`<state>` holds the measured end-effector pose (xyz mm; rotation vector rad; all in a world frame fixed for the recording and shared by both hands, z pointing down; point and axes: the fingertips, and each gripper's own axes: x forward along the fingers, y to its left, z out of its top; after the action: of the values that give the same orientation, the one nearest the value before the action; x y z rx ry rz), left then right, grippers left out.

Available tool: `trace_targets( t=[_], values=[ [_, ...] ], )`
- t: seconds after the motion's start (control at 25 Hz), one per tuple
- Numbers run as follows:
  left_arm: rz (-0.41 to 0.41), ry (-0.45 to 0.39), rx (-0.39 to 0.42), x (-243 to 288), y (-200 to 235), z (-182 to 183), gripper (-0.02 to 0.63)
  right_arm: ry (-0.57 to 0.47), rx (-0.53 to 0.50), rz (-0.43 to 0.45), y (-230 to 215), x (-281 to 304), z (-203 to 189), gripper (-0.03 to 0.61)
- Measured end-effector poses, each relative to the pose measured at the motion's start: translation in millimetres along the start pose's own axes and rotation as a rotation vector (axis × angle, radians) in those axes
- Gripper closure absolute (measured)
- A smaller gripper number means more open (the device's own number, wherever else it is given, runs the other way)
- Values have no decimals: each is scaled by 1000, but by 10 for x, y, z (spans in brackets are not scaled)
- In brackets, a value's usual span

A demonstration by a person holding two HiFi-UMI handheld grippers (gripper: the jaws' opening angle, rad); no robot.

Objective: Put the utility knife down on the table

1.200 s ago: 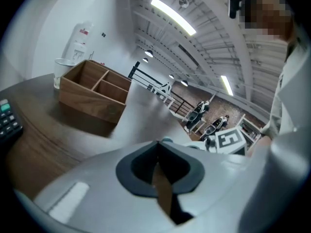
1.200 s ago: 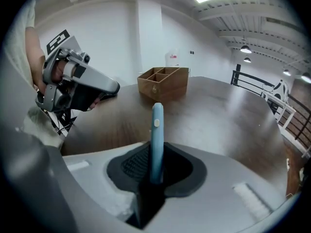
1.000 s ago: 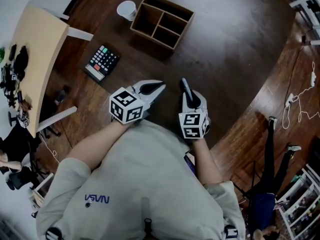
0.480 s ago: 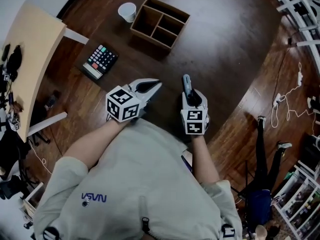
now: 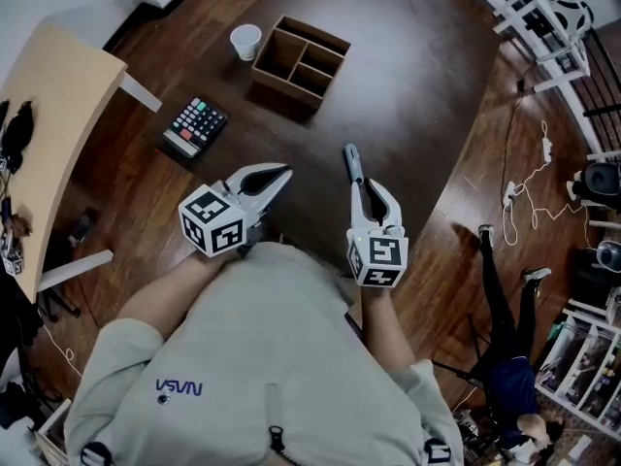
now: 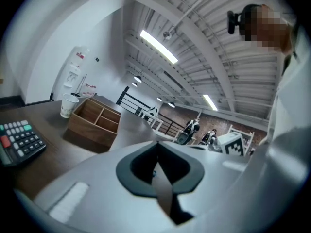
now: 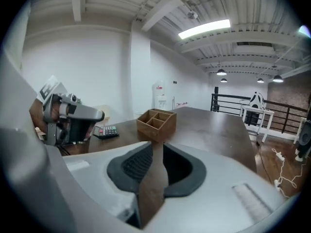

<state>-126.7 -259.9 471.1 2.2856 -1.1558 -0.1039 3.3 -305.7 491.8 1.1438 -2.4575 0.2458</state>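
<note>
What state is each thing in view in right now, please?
Knife: lying on the table, free of both grippers.
Right gripper: jaws closing, nothing between them.
Left gripper: shut, empty.
Cup: upright.
Wooden box: open-topped, compartments empty.
Calculator: face up.

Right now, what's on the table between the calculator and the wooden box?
Nothing: the head view shows bare tabletop between calculator and wooden box; the cup stands off that line.
</note>
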Motion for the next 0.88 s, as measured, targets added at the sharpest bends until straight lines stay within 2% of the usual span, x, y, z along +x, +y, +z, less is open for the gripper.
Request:
trace_targets(
  t=[0.12,0.28,0.36,0.52,0.68,0.88],
  values=[
    [-7,18,88,-381,-109,-201,614,-33,20,31,482,-196,-38,574],
    [37,-25,182,-951,-74,-228,614,-22,-5,115,1312,-339,-187,577],
    [43,-11,165,-1257,-124,-452,614,-11,-27,157,1693,-443,-261,577],
    [31,44,59,-1768,-270,-1038,614,34,-47,184,2196,-799,-486,577],
    [-35,55,1,-2000,-517,-1383,613,116,-3,157,2366,-1168,-874,577],
    [-60,54,26,-2072,-735,-1589,613,129,4,141,2421,-1392,-1034,577]
  ],
)
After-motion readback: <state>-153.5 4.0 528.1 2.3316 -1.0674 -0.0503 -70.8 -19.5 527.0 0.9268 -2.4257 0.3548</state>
